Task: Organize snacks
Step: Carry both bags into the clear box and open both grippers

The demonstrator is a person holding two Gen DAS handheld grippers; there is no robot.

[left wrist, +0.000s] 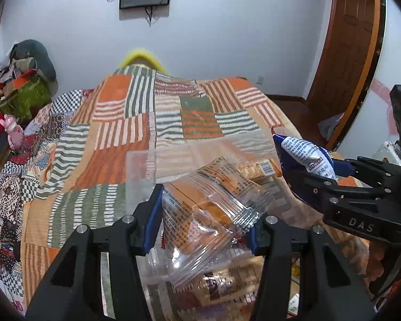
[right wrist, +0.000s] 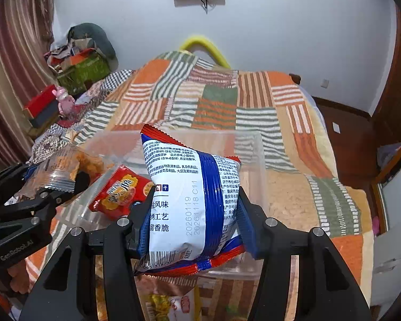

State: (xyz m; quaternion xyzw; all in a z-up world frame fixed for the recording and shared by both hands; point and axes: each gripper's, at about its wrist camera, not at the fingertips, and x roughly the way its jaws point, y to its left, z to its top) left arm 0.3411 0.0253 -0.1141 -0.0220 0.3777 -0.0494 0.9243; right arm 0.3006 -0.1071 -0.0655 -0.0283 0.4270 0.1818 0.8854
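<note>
Two packets in hand. Left gripper (left wrist: pixel 203 214) pinches a clear orange-snack packet (left wrist: pixel 211 200), lower centre of the left view; right gripper (right wrist: pixel 192 214) clamps a blue-and-white pouch (right wrist: pixel 189 200) mid-body, centre of the right view. Both hang above the clear bin (right wrist: pixel 256 147) — a red packet (right wrist: pixel 120 190) lies inside. Likely light, crinkly, slippery film; contents probably crushable — grip mid-body, gently.
</note>
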